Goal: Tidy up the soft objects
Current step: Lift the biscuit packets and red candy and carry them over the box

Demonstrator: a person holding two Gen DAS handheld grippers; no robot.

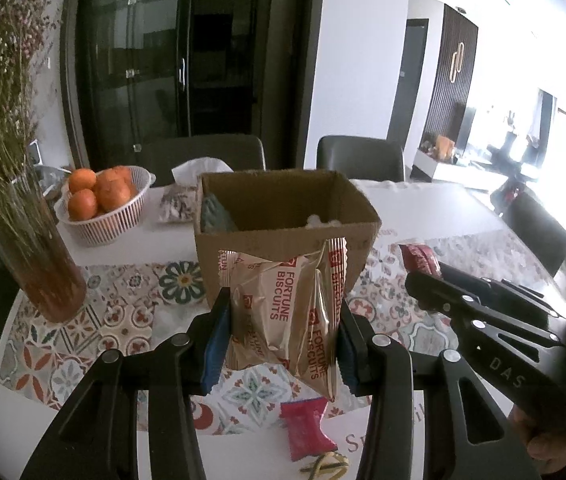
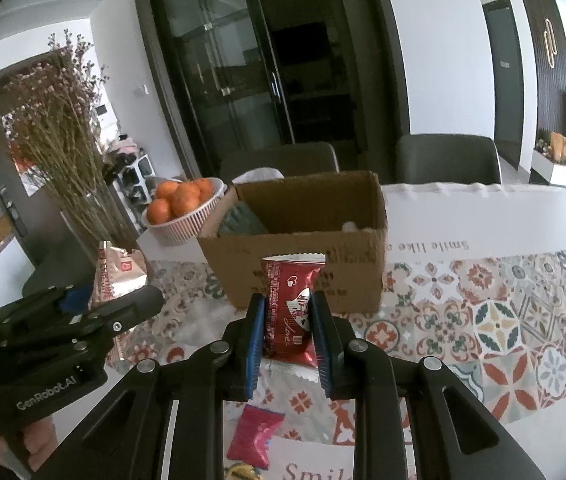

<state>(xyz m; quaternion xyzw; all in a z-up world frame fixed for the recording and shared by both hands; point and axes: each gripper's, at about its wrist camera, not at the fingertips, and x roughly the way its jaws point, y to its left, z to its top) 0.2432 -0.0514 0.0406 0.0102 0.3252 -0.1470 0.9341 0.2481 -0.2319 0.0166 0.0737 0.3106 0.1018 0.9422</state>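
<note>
My left gripper (image 1: 283, 316) is shut on a gold "Fortune Biscuits" packet (image 1: 283, 312), held upright above the table in front of an open cardboard box (image 1: 283, 248). My right gripper (image 2: 287, 324) is shut on a small red snack packet (image 2: 291, 308), also lifted before the cardboard box (image 2: 303, 276). Inside the box lie a dark green soft thing (image 2: 241, 220) at the left and something white (image 2: 349, 226) at the right. A pink packet (image 1: 307, 428) lies on the table below both grippers, seen too as the pink packet (image 2: 253, 436). Each gripper shows in the other's view.
A white basket of oranges (image 1: 103, 200) and a tissue pack (image 1: 177, 204) stand behind the box at left. A tall glass vase of dried flowers (image 1: 31, 240) is at the left edge. Dark chairs (image 1: 359, 156) line the far side. A yellow-black band (image 1: 327, 464) lies near the front.
</note>
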